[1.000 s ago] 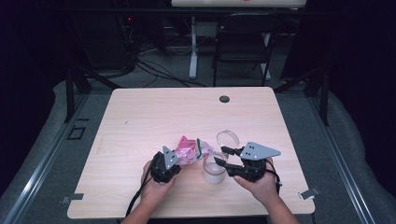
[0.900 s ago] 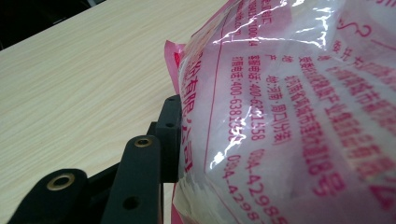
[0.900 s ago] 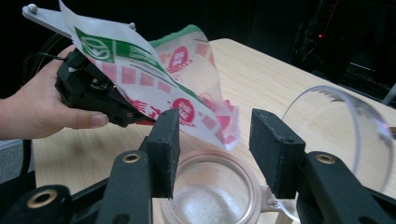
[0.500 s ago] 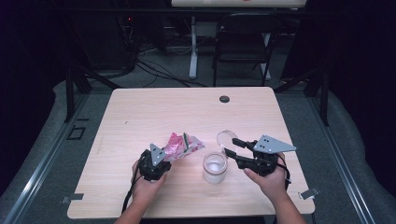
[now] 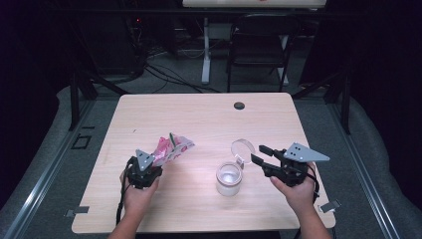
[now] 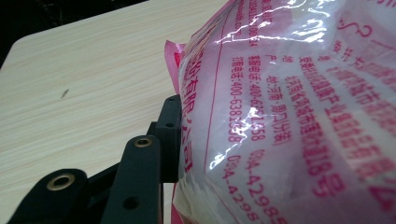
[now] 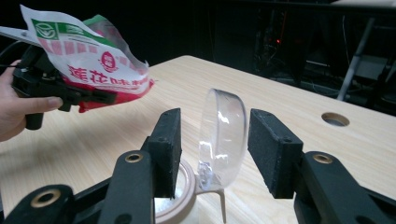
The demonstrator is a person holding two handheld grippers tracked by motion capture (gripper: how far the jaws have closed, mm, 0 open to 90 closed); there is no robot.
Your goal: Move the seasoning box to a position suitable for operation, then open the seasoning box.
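Observation:
A pink and white printed plastic bag [image 5: 172, 148] hangs above the table's left half, and my left gripper [image 5: 155, 160] is shut on its lower end. In the left gripper view the bag [image 6: 289, 116] hides one jaw. A clear jar [image 5: 229, 178] stands at centre front, its hinged clear lid [image 5: 243, 148] swung open and upright. My right gripper [image 5: 257, 153] points left at that lid. In the right gripper view the lid [image 7: 224, 135] stands between the jaws of the right gripper [image 7: 219, 144] with a gap on each side. These jaws have just closed a little.
The wooden table [image 5: 199, 119] has a round black cable hole [image 5: 239, 105] near its far edge. A dark folding chair [image 5: 259, 45] and cables sit beyond the table. In the right gripper view the left hand holds the bag [image 7: 93, 65] at the far left.
My left gripper has carried the bag to the left, away from the jar. My right gripper has drawn back to the right. The two hands stand farther apart.

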